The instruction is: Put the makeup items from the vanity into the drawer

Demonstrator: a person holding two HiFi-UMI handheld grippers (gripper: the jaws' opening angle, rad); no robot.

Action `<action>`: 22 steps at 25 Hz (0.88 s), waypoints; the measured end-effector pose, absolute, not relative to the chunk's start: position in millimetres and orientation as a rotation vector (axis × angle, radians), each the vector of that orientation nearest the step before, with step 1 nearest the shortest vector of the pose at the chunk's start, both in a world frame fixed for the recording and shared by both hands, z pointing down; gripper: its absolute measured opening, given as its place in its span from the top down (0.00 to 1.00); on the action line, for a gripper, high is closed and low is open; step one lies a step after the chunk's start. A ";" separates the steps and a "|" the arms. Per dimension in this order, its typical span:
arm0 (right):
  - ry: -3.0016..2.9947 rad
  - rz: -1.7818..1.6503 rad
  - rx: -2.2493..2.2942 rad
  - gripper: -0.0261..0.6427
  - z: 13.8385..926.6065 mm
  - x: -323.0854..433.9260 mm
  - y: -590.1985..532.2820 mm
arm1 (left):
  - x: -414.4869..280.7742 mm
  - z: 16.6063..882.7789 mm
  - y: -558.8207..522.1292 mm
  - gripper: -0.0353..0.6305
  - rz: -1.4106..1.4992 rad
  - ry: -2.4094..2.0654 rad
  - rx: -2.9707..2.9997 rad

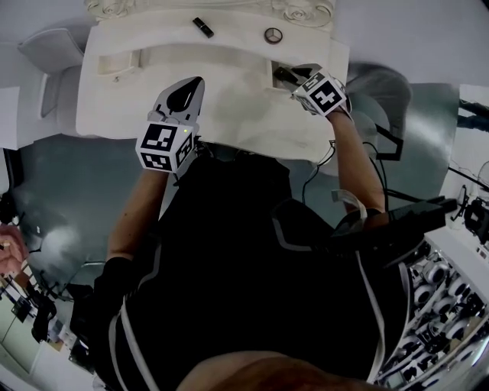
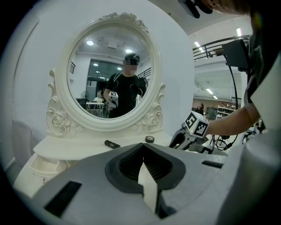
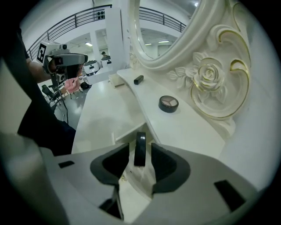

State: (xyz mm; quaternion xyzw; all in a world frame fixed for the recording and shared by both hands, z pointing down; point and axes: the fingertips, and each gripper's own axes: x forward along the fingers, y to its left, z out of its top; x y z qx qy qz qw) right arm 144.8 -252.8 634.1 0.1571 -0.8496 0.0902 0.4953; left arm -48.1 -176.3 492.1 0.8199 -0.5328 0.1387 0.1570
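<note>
A black lipstick tube (image 1: 203, 27) and a round compact (image 1: 273, 35) lie on the white vanity's raised back shelf (image 1: 237, 23). My right gripper (image 3: 140, 151) hangs over the open drawer (image 3: 131, 184) at the vanity's right. A slim black makeup item (image 3: 140, 148) stands between its jaws, with a gap on each side, so the gripper is open. From the right gripper view the compact (image 3: 168, 103) and tube (image 3: 138, 79) sit further along the shelf. My left gripper (image 1: 192, 82) is shut and empty above the vanity top (image 1: 229, 122), left of centre.
An oval mirror (image 2: 114, 72) in a carved white frame stands behind the shelf. A second recess (image 1: 126, 61) sits at the vanity's left end. A grey seat (image 1: 50, 50) is to the left, and cables and equipment (image 1: 451, 290) are to the right.
</note>
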 end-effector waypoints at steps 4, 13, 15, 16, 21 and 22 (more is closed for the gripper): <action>-2.104 0.227 0.468 0.72 602.9 143.7 -257.0 | -50.5 476.7 -184.4 0.94 0.372 -1.492 2.408; -2.262 0.192 0.752 0.75 498.7 145.9 -265.3 | -43.2 435.6 -203.6 0.94 0.292 -1.412 2.552; -2.318 0.197 0.848 0.75 472.8 147.6 -264.5 | -40.8 419.5 -209.7 0.94 0.240 -1.406 2.590; -2.344 0.196 0.897 0.76 460.0 148.6 -263.9 | -38.3 409.8 -213.5 0.94 0.212 -1.398 2.616; -2.431 0.171 1.041 0.77 409.5 147.8 -254.9 | -39.7 368.7 -226.0 0.94 0.117 -1.398 2.652; -2.441 0.164 1.072 0.77 400.5 149.3 -253.2 | -40.6 362.1 -227.9 0.94 0.103 -1.391 2.659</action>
